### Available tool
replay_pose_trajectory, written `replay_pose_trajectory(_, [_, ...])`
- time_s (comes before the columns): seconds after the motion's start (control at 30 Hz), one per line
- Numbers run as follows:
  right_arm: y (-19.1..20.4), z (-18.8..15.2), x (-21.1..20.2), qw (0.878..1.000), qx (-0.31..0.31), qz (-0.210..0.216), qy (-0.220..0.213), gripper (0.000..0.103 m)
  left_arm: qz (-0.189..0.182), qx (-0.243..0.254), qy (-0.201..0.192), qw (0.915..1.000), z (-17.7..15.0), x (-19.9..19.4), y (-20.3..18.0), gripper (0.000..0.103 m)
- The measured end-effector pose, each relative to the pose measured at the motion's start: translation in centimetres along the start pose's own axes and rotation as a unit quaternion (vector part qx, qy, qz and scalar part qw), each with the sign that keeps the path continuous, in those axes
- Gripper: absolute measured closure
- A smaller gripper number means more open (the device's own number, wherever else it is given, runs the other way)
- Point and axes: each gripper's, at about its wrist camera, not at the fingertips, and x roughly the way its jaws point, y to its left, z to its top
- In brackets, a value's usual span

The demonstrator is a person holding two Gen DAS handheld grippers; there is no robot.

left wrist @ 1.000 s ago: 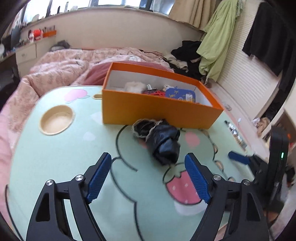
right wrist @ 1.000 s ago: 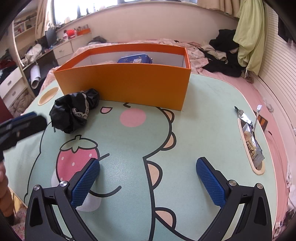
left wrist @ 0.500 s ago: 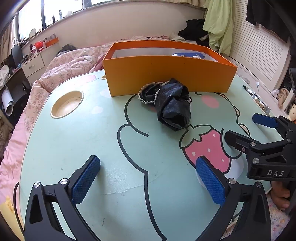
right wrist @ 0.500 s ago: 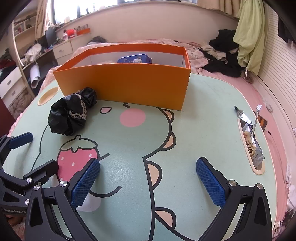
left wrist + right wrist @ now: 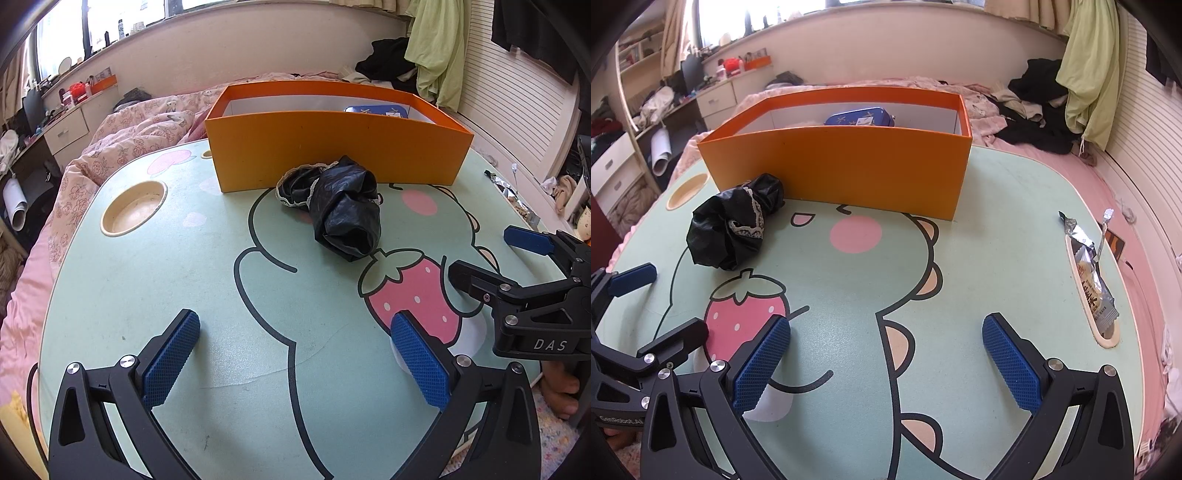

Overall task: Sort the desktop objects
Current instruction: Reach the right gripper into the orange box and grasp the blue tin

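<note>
A crumpled black bag with lace trim (image 5: 343, 212) (image 5: 733, 225) lies on the green cartoon table just in front of the orange box (image 5: 332, 155) (image 5: 842, 173). A blue tin (image 5: 376, 110) (image 5: 860, 117) sits inside the box. My left gripper (image 5: 295, 354) hovers open over the near table, well short of the bag, nothing between its fingers. My right gripper (image 5: 886, 354) is open too and empty, over the table's middle front; in the left wrist view it shows at the right edge (image 5: 484, 254). A snack wrapper (image 5: 1093, 288) lies in the slot at the right.
A round cup recess (image 5: 133, 208) is at the table's far left. A long slot (image 5: 1108, 338) runs along the right edge. A bed with a pink quilt (image 5: 140, 129) and clothes lies beyond the table. A person's bare foot (image 5: 557, 387) shows below the front edge.
The left gripper has pulled back from the bag and its jaws have widened; the bag now lies farther ahead. The right gripper has stayed still.
</note>
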Motion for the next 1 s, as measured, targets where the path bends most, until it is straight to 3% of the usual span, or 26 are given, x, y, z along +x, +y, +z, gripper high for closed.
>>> replay_pose_trajectory(0.23, [-0.3, -0.4, 0.0, 1.0, 0.001, 0.006, 0.0, 0.0, -0.001, 0.0, 0.0, 1.0, 0.0, 0.0, 0.0, 0.0])
replay_pose_trajectory(0.37, [-0.9, 0.0, -0.6, 0.998, 0.01, 0.058, 0.002, 0.009, -0.001, -0.001, 0.001, 1.0, -0.1, 0.2, -0.5, 0.0])
replay_pose_trajectory(0.47, [-1.6, 1.9, -2.0, 0.993, 0.019, 0.112, -0.011, 0.011, -0.001, -0.001, 0.0, 1.0, -0.2, 0.2, -0.6, 0.0])
replay_pose_trajectory(0.57, [-1.9, 5.0, -4.0, 0.991, 0.004, 0.128, -0.044, 0.012, -0.001, -0.001, 0.0, 1.0, -0.2, 0.2, -0.6, 0.0])
replay_pose_trajectory(0.63, [-2.2, 7.8, -4.4, 0.988, -0.004, 0.144, -0.051, 0.018, -0.001, -0.001, 0.0, 1.0, -0.2, 0.2, -0.6, 0.0])
replay_pose_trajectory(0.8, [-2.1, 13.3, -0.9, 0.988, -0.016, 0.152, -0.005, 0.025, 0.0, -0.001, 0.0, 1.0, -0.2, 0.2, -0.7, 0.0])
replay_pose_trajectory(1.0, [-3.4, 15.7, 4.7, 0.986, 0.017, 0.155, 0.063, 0.029, -0.002, -0.001, -0.001, 1.0, -0.1, 0.3, -0.8, 0.0])
